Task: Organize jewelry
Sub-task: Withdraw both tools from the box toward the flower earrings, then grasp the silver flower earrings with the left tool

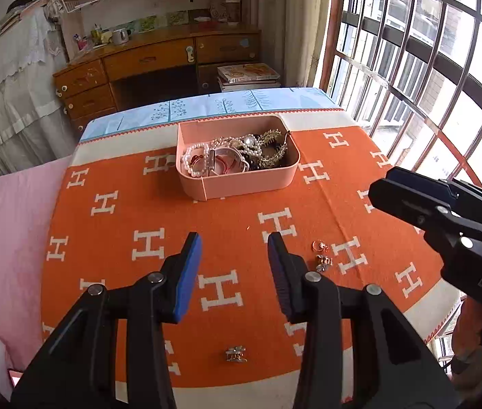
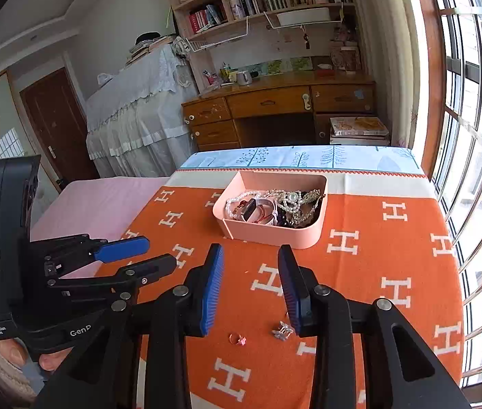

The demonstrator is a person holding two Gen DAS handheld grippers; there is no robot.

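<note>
A pink box full of pearl strands, a watch and hair clips stands far on the orange H-pattern cloth. Loose pieces lie on the cloth: a rose-gold ring, small silver earrings and a silver clip. My left gripper is open and empty, above the cloth short of the box. My right gripper is open and empty above the ring and earrings; it also shows in the left wrist view.
The table edge drops to a pink bed on the left. A barred window runs along the right. A wooden desk and shelves stand beyond the table.
</note>
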